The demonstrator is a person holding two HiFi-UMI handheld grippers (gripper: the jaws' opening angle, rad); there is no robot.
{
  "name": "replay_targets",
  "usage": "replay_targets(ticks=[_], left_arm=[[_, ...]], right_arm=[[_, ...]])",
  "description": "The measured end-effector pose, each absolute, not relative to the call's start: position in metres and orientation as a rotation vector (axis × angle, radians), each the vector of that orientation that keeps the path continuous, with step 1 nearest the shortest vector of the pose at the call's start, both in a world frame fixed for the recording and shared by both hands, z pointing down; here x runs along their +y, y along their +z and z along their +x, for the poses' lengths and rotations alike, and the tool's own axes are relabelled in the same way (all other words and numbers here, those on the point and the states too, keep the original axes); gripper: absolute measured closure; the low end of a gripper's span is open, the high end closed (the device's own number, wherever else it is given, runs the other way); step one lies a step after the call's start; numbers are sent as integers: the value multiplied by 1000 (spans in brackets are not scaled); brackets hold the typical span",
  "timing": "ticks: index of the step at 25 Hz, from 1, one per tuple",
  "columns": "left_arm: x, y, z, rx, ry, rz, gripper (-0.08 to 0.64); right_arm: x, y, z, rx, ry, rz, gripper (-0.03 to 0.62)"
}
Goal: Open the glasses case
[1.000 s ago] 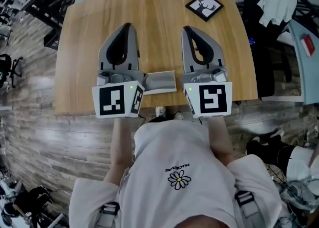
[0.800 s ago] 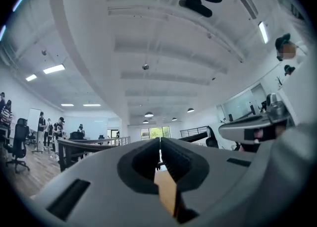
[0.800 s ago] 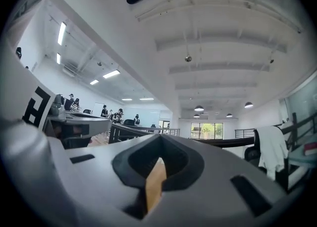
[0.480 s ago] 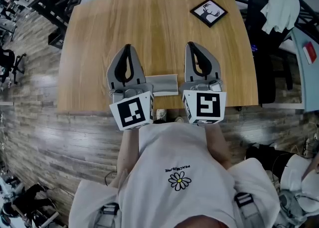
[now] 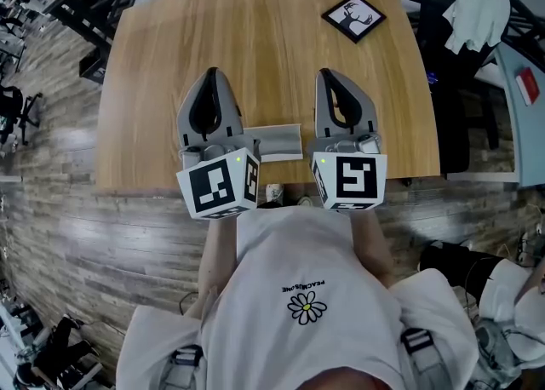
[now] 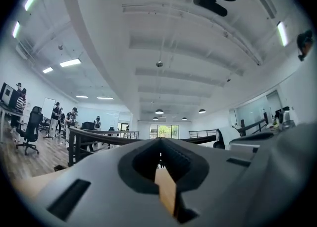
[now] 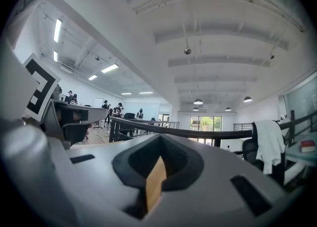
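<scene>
The grey glasses case point(image 5: 277, 141) lies shut on the wooden table point(image 5: 264, 31) close to its front edge. It sits between my two grippers, its left end against the left gripper's body. My left gripper point(image 5: 210, 73) and right gripper point(image 5: 328, 75) lie flat on the table and point away from me, past the case. Both are shut with nothing between their jaws. In the left gripper view the jaws of the left gripper point(image 6: 159, 141) meet at the tips, and the right gripper point(image 7: 159, 137) shows the same. The case is in neither gripper view.
A black-framed deer picture point(image 5: 352, 17) lies at the table's far right corner. A chair draped with white cloth point(image 5: 473, 1) stands to the right of the table. Dark railings run behind the table's far edge. People stand far off in the room.
Both grippers have sunk lower onto the table. The left one has also shifted a little toward the case and tilted. The case has not moved.
</scene>
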State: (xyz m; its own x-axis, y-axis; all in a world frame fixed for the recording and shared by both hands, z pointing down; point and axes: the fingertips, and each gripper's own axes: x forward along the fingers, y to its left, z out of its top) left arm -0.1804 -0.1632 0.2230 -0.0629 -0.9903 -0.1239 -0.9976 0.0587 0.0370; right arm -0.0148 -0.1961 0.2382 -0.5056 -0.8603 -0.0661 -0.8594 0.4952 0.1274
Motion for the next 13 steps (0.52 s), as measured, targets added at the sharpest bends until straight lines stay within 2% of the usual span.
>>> replay_targets(ticks=[13], left_arm=[[-159,220,-180,2201,137,-2101,543]], right_arm=[[-191,242,-21,-2721,-222,1520,584]])
